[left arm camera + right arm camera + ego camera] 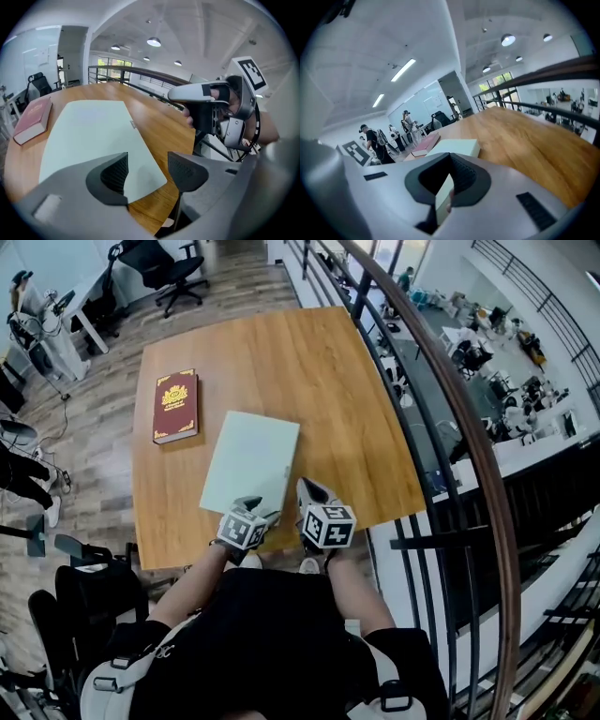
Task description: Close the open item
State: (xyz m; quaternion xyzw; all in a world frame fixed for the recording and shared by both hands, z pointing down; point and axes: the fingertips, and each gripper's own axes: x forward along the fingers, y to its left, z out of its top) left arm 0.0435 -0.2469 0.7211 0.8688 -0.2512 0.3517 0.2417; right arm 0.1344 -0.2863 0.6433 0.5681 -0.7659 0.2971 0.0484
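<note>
A pale green flat rectangular item (pixel 248 460) lies shut and flat near the middle of the light brown wooden table (pixel 309 362), its near short edge by the table's near edge; a maroon hardback book with a gold emblem (pixel 176 406) lies closed to its left, close by but not touching; the left gripper (pixel 251 505) hangs just over the pale green item's near edge, and the left gripper view shows its dark ribbed jaws well apart with nothing between them, the item's near corner (pixel 89 136) lying below the gap; the right gripper (pixel 311 491) sits at the item's near right corner, and in the right gripper view its jaws stand narrow with a pale strip of the item's edge (pixel 457 147) caught between them; a dark curved railing (pixel 441 381) runs along the table's right side
</note>
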